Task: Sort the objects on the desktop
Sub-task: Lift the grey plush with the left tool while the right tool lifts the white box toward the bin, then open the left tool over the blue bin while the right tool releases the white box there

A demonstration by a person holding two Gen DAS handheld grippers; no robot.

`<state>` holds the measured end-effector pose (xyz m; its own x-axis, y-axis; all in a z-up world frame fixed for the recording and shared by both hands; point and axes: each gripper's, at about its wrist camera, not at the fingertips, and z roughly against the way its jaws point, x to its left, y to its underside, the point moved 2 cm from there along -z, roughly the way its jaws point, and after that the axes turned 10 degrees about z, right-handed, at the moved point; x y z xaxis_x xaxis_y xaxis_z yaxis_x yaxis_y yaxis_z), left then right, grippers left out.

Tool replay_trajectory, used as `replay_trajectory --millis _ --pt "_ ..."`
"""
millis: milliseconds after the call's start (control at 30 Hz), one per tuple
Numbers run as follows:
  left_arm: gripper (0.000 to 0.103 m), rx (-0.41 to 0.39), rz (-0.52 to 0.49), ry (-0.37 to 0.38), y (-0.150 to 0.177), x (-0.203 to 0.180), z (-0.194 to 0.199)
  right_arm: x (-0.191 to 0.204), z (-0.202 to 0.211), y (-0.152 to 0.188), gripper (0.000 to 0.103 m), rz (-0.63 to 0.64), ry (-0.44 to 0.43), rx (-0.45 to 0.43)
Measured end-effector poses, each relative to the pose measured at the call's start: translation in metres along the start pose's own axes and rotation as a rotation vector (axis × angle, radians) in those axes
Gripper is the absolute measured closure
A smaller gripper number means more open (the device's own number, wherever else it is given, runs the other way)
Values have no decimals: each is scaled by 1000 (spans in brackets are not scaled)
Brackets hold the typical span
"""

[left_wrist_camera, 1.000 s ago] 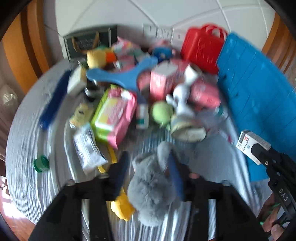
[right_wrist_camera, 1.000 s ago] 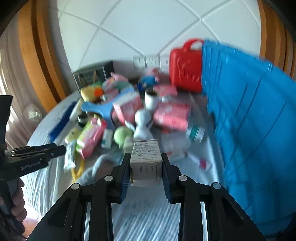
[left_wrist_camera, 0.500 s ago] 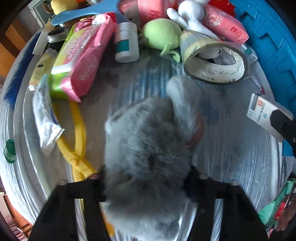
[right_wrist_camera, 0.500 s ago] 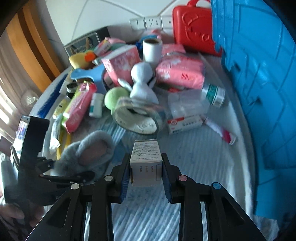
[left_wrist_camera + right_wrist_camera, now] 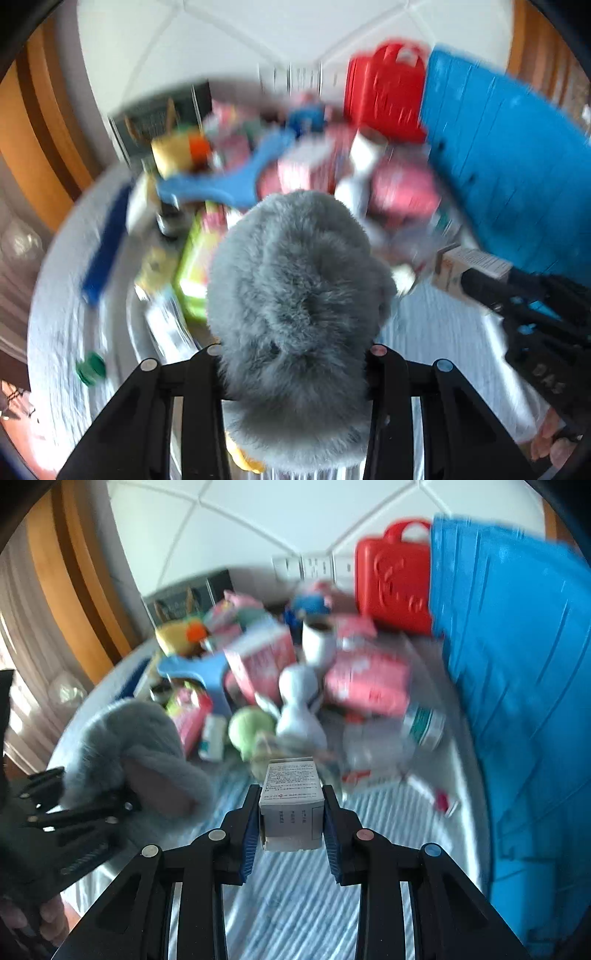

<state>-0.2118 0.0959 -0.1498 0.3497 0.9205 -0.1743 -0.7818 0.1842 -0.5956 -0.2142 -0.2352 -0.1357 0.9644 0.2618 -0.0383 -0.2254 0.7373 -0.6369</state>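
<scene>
Left gripper (image 5: 295,354) clamped on grey plush slipper (image 5: 295,295), frame centre; right gripper (image 5: 290,823) clamped on small white box (image 5: 290,797) (blue bin (image 5: 517,701) nearer, right edge).

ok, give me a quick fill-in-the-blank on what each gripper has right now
1. The left gripper is shut on a fluffy ____ plush toy.
2. The right gripper holds a small white ____ between its jaws.
3. Beside the big blue bin stands a ____ plastic case with a handle.

Missing words: grey; box; red
</scene>
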Motion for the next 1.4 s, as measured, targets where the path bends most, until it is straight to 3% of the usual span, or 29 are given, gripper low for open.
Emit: replay_trajectory --millis 167,400,600,767,867,1000,1133,1400 --pt "67 -179 -21 80 -33 -14 64 3 59 -26 73 -4 71 -135" --pt "67 -350 -53 174 -53 -69 135 -22 147 -50 73 -28 147 -303" --pt "67 -440 -74 238 -67 -149 168 -84 212 -45 73 -64 225 -405" --pt "66 -493 -62 264 -90 -241 188 -163 257 -31 72 -73 280 -446" --pt "66 -462 -55 300 -112 -292 190 -214 280 -30 72 -60 301 -446" --pt "67 -325 -54 371 -134 -352 181 -274 295 -39 73 -38 322 -426" --pt "66 -246 -47 301 -157 -399 151 -326 288 -51 73 -49 302 -376" --pt "67 -33 -22 172 -183 -442 59 -403 247 -67 72 -105 300 -224"
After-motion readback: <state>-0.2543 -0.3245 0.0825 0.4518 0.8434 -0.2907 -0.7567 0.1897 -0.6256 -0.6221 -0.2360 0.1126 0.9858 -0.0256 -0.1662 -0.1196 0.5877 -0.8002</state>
